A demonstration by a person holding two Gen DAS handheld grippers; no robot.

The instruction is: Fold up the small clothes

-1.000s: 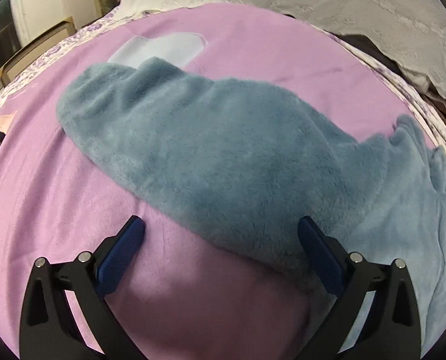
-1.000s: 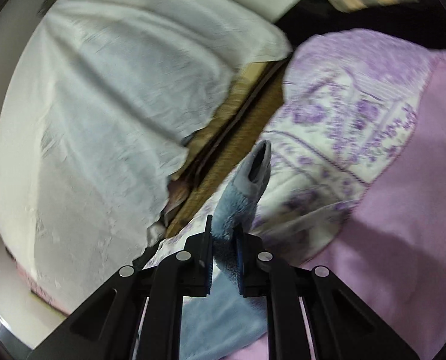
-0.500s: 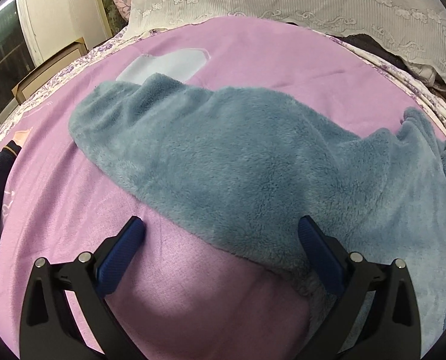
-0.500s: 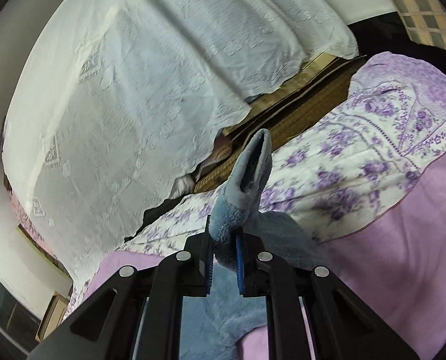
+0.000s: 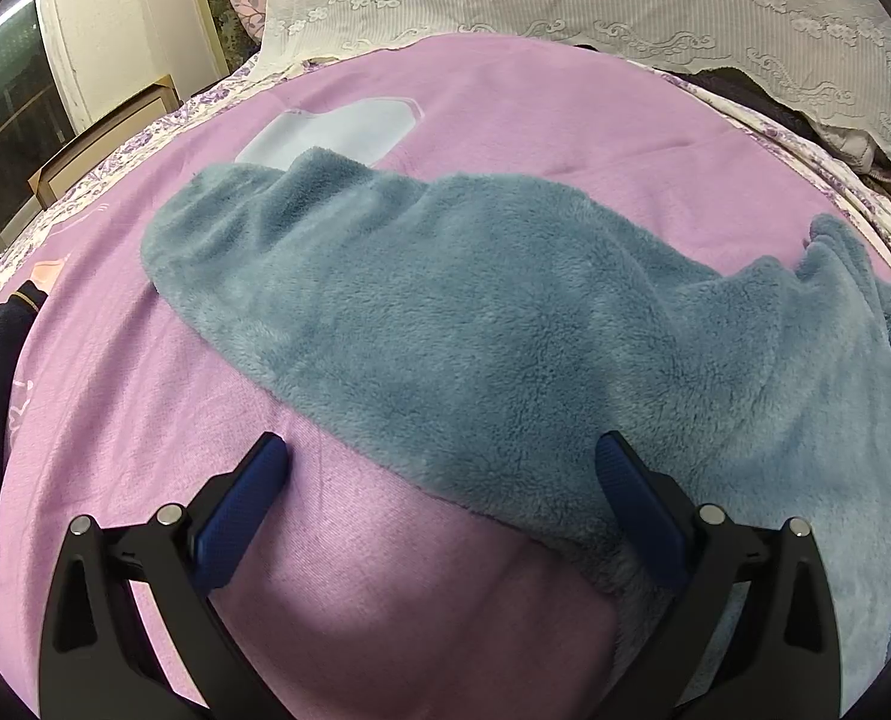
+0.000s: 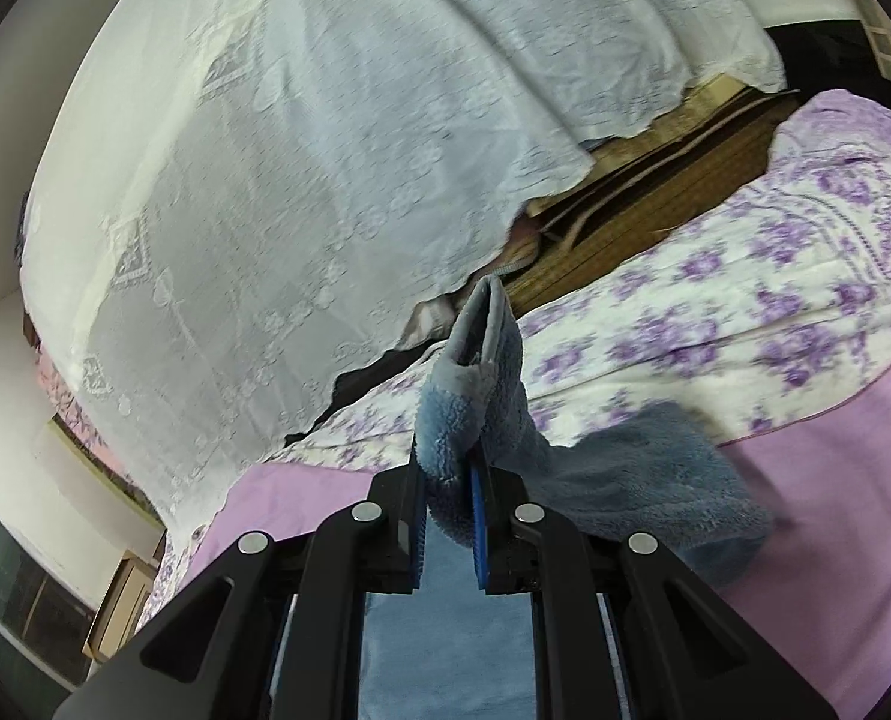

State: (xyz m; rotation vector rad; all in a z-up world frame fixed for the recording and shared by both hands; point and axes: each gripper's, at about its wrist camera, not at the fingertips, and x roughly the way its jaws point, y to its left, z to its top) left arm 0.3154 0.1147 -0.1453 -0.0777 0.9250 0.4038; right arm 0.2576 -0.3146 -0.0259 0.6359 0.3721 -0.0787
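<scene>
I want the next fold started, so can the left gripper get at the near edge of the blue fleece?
Probably yes. The left gripper is open, and the fleece edge lies flat on the pink blanket between its jaws, nothing covering it.

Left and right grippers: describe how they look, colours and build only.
Both the left gripper and the right gripper have matte black angular arms with triangular cut-outs, round silver pivot pins and blue textured fingertip pads. No cables, markings or sleeves show.
</scene>
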